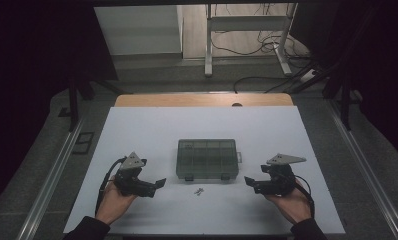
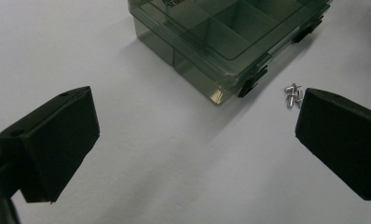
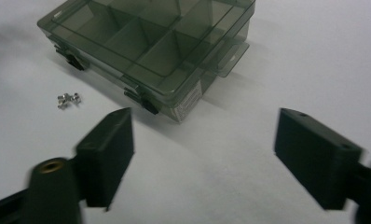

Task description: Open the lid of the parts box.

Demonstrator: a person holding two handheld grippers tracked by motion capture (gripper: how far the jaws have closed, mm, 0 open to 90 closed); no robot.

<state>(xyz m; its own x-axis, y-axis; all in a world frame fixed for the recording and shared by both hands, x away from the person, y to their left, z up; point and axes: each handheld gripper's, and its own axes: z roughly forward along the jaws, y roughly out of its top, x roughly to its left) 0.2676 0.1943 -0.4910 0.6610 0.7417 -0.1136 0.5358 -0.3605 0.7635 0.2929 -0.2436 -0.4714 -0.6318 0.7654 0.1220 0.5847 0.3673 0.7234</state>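
The box (image 1: pixel 206 158) sat closed at the middle of the white table (image 1: pixel 152 125), its two black latches (image 2: pixel 252 80) facing the person. A small cluster of screws (image 1: pixel 199 191) lay loose on the table just in front of the box, between the two tools. The left gripper (image 1: pixel 160 182) was held to the left of the box and the right gripper (image 1: pixel 247 180) to its right, both near the front edge and well apart from the lid. Each pointed inward, jaws released and holding nothing; neither touched the box or the screws.

The step in hand appeared to be opening the box so the screws could go inside. To do this well, one tool should have steadied the box body while the other lifted a latch squarely from below. The box looked light and likely to slide if pushed unsupported. Care was needed near the screws, which could scatter.
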